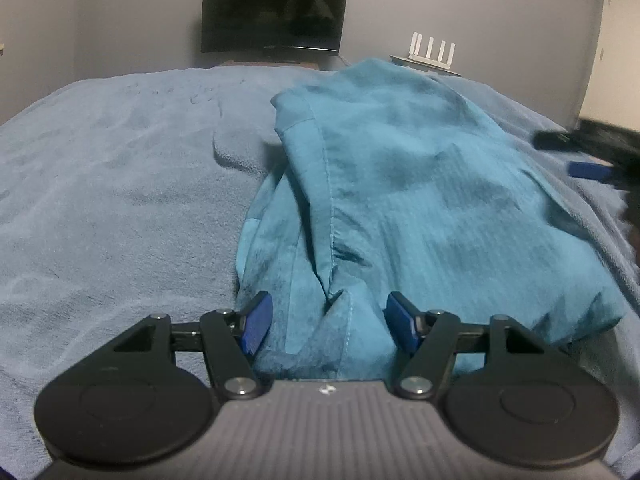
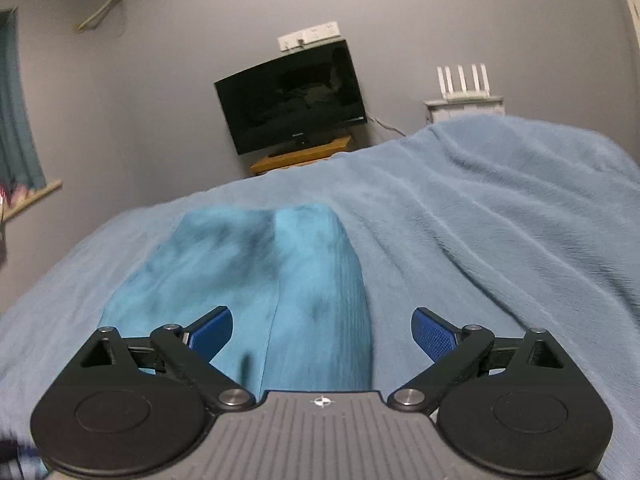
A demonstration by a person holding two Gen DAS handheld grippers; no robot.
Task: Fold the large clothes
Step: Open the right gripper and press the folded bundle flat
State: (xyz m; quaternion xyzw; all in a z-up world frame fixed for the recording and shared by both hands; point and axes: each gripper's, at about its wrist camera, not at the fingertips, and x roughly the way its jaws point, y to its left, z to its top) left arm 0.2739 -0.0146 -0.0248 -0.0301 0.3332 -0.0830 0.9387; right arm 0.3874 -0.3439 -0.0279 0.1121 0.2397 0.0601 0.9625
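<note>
A teal garment (image 1: 400,184) lies folded in a long bundle on the light blue blanket (image 1: 112,184) of a bed. In the left wrist view my left gripper (image 1: 329,321) sits at the bundle's near end. Its blue pads (image 1: 256,320) press a thick ridge of the cloth from both sides. In the right wrist view the same teal garment (image 2: 248,272) stretches away under my right gripper (image 2: 323,332). That gripper is wide open, its left pad over the cloth and its right pad (image 2: 434,334) over the blanket (image 2: 500,220), gripping nothing. It also shows blurred as the right gripper (image 1: 560,156) at the right edge.
Beyond the bed a dark television (image 2: 292,100) stands on a wooden stand (image 2: 304,156) against a grey wall. A white router (image 2: 464,88) sits to its right, a door (image 1: 612,48) at far right, a curtained window (image 2: 16,120) at left.
</note>
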